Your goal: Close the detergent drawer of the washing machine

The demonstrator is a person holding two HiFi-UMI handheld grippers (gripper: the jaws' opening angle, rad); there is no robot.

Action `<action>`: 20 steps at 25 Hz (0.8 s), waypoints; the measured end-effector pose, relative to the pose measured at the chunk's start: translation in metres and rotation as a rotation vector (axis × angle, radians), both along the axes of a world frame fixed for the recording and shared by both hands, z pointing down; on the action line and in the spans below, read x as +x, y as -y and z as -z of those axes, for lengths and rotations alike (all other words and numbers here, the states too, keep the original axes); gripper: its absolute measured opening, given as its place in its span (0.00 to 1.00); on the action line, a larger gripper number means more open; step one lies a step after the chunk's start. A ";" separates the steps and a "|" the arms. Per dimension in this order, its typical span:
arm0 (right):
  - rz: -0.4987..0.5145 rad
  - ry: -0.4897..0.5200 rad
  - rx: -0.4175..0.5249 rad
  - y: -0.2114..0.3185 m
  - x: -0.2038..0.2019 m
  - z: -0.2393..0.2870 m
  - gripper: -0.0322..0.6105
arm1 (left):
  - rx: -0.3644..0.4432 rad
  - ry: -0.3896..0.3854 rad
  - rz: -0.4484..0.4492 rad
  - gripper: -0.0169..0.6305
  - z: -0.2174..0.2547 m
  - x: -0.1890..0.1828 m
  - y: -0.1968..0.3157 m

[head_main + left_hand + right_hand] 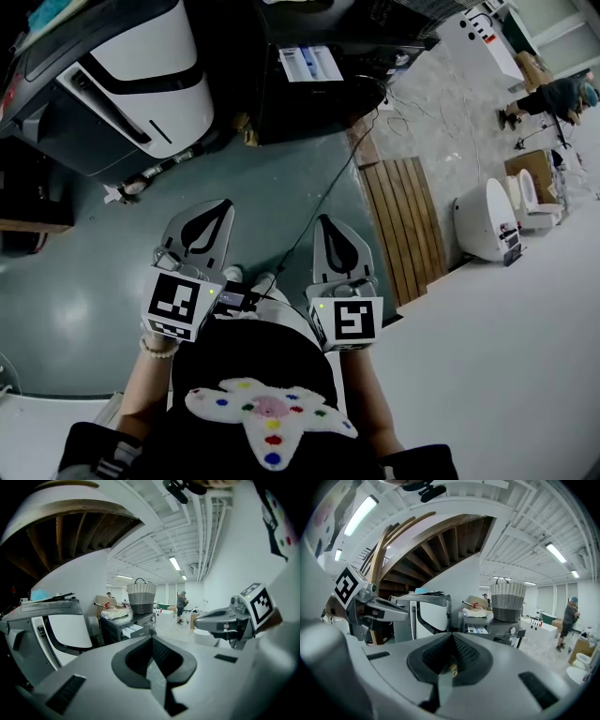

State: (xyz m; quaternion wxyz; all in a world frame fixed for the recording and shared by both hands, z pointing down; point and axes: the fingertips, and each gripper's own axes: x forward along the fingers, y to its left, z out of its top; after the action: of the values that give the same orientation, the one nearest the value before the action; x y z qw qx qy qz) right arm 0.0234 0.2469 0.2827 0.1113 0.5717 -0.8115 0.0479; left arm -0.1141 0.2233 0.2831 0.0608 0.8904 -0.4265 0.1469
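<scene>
The dark washing machine stands ahead across the floor, with its white detergent drawer pulled out. The drawer shows open under the wicker basket in the left gripper view, and the drawer sticks out in the right gripper view too. My left gripper and right gripper are held side by side in front of my body, well short of the machine. The left gripper is shut with nothing in it. The right gripper is shut and empty as well.
A large white-and-grey appliance stands at the left. A wooden slat panel lies on the floor to the right, with white toilets beyond it. A wicker basket sits on the washing machine. A person stands far right.
</scene>
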 end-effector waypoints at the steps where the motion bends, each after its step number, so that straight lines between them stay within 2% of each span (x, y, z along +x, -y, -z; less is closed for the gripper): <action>1: 0.000 -0.013 0.008 -0.001 0.006 -0.001 0.05 | -0.001 -0.003 0.005 0.04 0.000 0.003 -0.002; 4: -0.003 -0.025 0.025 -0.006 0.020 -0.001 0.05 | 0.001 -0.013 0.017 0.04 0.002 0.010 -0.007; 11: 0.003 0.023 0.015 -0.024 0.035 -0.004 0.05 | 0.015 -0.018 0.041 0.04 -0.002 0.025 -0.023; 20: 0.001 0.008 0.007 -0.024 0.038 -0.011 0.05 | 0.011 -0.010 0.051 0.04 -0.007 0.023 -0.025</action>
State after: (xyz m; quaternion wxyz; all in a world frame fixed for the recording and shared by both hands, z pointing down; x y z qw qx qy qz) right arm 0.0615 0.2712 0.2937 0.1061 0.5716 -0.8123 0.0475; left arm -0.0913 0.2484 0.2906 0.0616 0.8803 -0.4495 0.1385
